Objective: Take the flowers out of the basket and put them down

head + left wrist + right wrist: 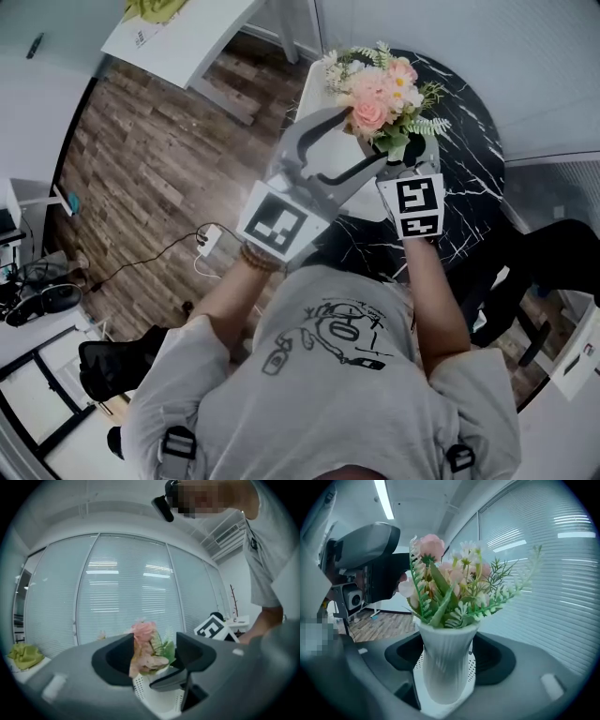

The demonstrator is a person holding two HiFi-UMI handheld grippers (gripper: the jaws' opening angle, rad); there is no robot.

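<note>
The flowers (450, 588), set in a ribbed white vase (445, 663), were seen standing in a white perforated basket (471, 666) held up over the black marble table (469, 159). The right gripper (447, 667) was judged to be closed on the basket, its jaws pressed to the basket's two sides with the vase upright between them. The left gripper (154, 651) was seen opposite, its jaws narrowed around the pink blooms and leaves, which filled the gap. A light hold was judged likely, though firm contact on both sides could not be confirmed. The step in hand was taken to be the lift out of the basket. For this to be done well, the basket would need to be held level and unmoving while the bouquet was drawn straight up along the vase's axis. A lower hold, on stems or vase neck, would be preferred, since soft blooms could be crushed or pulled free of the vase.
</note>
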